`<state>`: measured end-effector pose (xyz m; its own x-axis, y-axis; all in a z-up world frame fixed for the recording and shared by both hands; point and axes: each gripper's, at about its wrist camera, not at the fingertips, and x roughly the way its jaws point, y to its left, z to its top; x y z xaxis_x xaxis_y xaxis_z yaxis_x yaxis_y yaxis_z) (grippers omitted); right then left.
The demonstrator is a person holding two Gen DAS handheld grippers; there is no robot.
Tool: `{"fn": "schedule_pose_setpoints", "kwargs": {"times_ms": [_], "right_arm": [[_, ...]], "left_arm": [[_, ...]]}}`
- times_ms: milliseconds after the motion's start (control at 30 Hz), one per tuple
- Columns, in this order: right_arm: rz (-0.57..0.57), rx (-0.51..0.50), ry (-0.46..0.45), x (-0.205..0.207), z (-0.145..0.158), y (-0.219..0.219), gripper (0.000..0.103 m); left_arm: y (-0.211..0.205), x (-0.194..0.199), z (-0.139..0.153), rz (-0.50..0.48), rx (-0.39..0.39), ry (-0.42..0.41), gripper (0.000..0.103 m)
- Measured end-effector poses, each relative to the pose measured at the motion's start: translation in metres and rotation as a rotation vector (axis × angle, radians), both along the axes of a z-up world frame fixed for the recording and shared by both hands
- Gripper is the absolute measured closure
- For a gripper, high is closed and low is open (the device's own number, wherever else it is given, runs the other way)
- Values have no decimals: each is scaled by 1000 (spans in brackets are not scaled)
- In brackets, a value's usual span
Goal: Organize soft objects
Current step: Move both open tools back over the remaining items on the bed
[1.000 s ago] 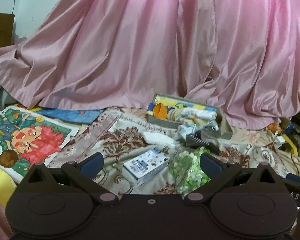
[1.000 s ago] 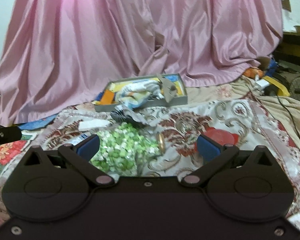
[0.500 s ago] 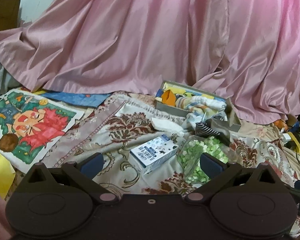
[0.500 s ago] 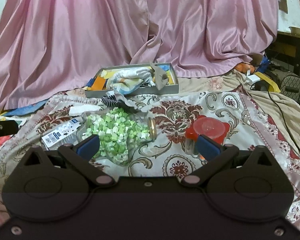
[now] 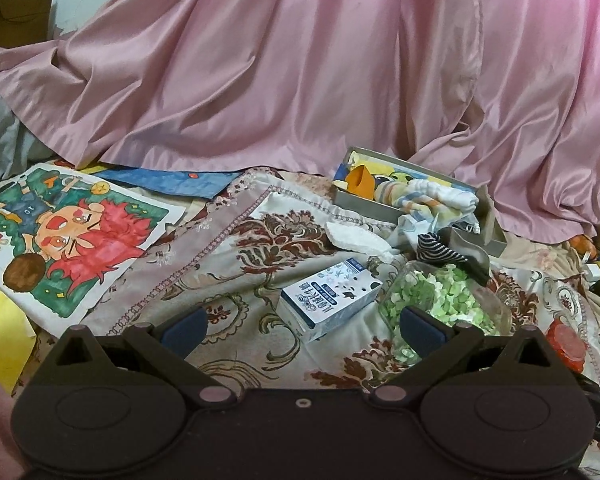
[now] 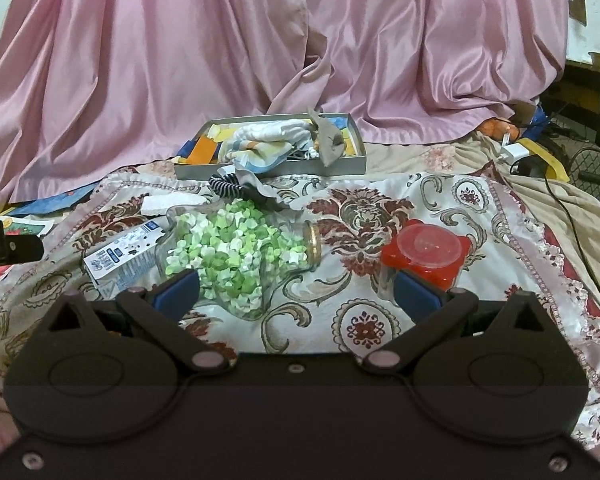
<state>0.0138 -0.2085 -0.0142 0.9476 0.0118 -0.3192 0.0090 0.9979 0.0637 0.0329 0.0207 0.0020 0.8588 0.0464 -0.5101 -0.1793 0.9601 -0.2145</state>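
A grey shallow box [image 6: 352, 162] at the back of the patterned cloth holds a striped towel [image 6: 260, 142], an orange piece [image 6: 202, 150] and other soft items; it also shows in the left wrist view [image 5: 364, 204]. A striped sock [image 6: 226, 188] and a white cloth [image 6: 172, 202] lie in front of it. My left gripper [image 5: 302, 324] is open and empty, above the cloth near a small blue-and-white carton [image 5: 330, 298]. My right gripper [image 6: 296, 290] is open and empty, just before a glass jar of green bits [image 6: 236, 254] lying on its side.
A red-lidded container [image 6: 424, 252] stands right of the jar. A colourful drawing [image 5: 64, 240] lies at the left. A pink curtain [image 6: 260, 40] hangs behind. Cables and a plug [image 6: 516, 152] lie at the far right.
Both grippers have pulled back and risen, so more of the cloth, the carton, jar and red container show. Both stay open.
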Motion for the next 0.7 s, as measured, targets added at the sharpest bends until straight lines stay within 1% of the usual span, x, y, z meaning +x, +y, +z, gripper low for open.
{"fn": "schedule_pose_setpoints", "kwargs": {"times_ms": [267,533,700], "right_arm": [[24,8,-4,5,-2,2,0],[82,-3,-26,11,-1,5,0],[125,-12,-36,21,-2,5,0]], "left_arm": [[-2,0,2,9,17,-9,1],[-6,5,0,1,31,4,1],[-5,15,-2,8,39,8,1]]}}
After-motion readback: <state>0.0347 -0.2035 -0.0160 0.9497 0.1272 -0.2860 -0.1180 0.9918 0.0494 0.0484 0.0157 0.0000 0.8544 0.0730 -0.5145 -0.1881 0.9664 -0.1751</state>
